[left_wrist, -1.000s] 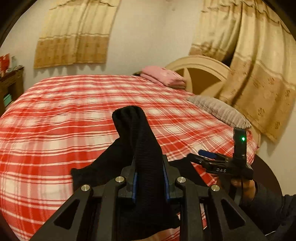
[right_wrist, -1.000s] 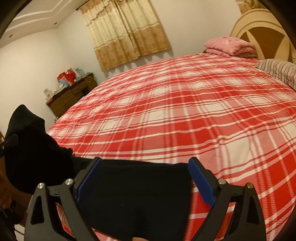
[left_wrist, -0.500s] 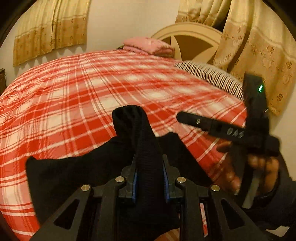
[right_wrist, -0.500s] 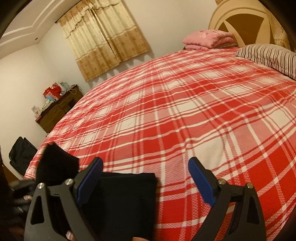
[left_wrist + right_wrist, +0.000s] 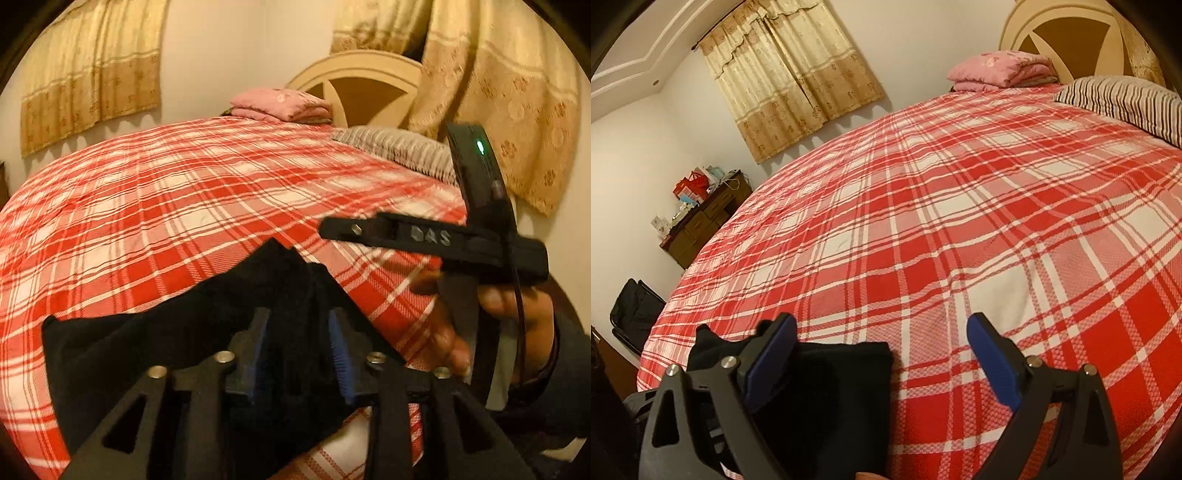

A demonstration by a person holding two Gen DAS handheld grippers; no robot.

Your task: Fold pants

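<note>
The black pants (image 5: pixel 155 343), soft and limp at lower centre, sit pinched in the left gripper (image 5: pixel 299 354), best held at a hem; the right gripper (image 5: pixel 882 354) gapes wide, empty.

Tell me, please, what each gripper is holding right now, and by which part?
The left gripper is shut on a bunched fold of the black pants; which part of the garment cannot be told. The right gripper is open above the bed, holding nothing.

Black pants (image 5: pixel 192 332) cut off at frame bottom; right hand-held gripper (image 5: pixel 424 236) motion-blurred.
</note>
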